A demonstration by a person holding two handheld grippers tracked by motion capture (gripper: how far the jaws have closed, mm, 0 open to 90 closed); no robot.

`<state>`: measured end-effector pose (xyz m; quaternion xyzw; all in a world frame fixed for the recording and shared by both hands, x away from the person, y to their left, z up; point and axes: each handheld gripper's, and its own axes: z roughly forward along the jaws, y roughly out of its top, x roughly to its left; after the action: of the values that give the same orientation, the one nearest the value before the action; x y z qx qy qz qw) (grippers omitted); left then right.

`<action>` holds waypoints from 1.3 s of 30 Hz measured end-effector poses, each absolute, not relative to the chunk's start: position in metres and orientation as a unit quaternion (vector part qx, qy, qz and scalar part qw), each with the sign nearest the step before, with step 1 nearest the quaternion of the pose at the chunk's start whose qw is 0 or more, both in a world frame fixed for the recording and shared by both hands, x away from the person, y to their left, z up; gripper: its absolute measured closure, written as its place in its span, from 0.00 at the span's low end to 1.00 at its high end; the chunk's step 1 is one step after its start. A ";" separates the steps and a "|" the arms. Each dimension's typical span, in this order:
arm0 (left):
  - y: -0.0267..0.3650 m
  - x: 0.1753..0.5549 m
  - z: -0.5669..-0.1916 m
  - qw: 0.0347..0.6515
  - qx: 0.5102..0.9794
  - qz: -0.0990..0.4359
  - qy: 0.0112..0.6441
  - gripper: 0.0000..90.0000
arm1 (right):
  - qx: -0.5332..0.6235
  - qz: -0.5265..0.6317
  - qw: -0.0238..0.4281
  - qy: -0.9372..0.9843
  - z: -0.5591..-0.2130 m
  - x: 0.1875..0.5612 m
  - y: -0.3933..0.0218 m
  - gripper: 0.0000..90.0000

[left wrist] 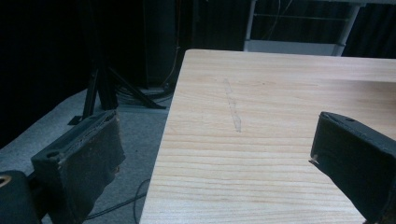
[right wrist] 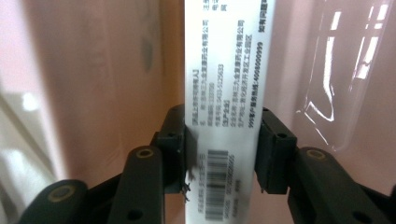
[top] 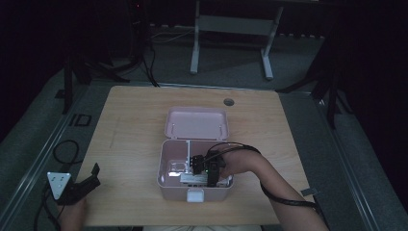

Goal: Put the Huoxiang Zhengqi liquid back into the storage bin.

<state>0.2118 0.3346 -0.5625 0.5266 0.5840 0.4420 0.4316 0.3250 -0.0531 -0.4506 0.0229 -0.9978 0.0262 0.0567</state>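
A pink plastic box with its lid swung back stands in the middle of the wooden table. My right gripper reaches down inside the box. In the right gripper view it is shut on a narrow white carton with printed text and a barcode, held between both pads against the pink box interior. My left gripper rests at the table's front left corner, open. In the left gripper view its jaws stand wide apart over bare wood with nothing between them.
Inside the box lie a few pale packets beside a divider. Clear film shows against the box wall. A round cable hole sits at the table's far edge. Cables trail on the floor at left; a desk frame stands beyond.
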 end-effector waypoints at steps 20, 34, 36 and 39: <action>0.335 0.212 -0.562 0.431 0.527 0.442 0.585 0.03 | -0.004 -0.062 0.004 -0.998 -0.366 0.334 -0.099 0.47; 0.334 0.212 -0.562 0.430 0.528 0.442 0.584 0.03 | -0.122 -0.202 -0.070 -0.969 -0.348 0.367 -0.184 0.13; 0.334 0.212 -0.562 0.430 0.528 0.442 0.584 0.03 | -0.129 -0.211 -0.077 -0.966 -0.353 0.370 -0.189 0.13; 0.334 0.212 -0.563 0.431 0.528 0.442 0.583 0.03 | -0.164 -0.242 -0.105 -0.951 -0.378 0.382 -0.206 0.13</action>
<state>0.2122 0.3341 -0.5625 0.5282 0.5827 0.4422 0.4311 0.3816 -0.2062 -0.3783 -0.1637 -0.9506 -0.2421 -0.1048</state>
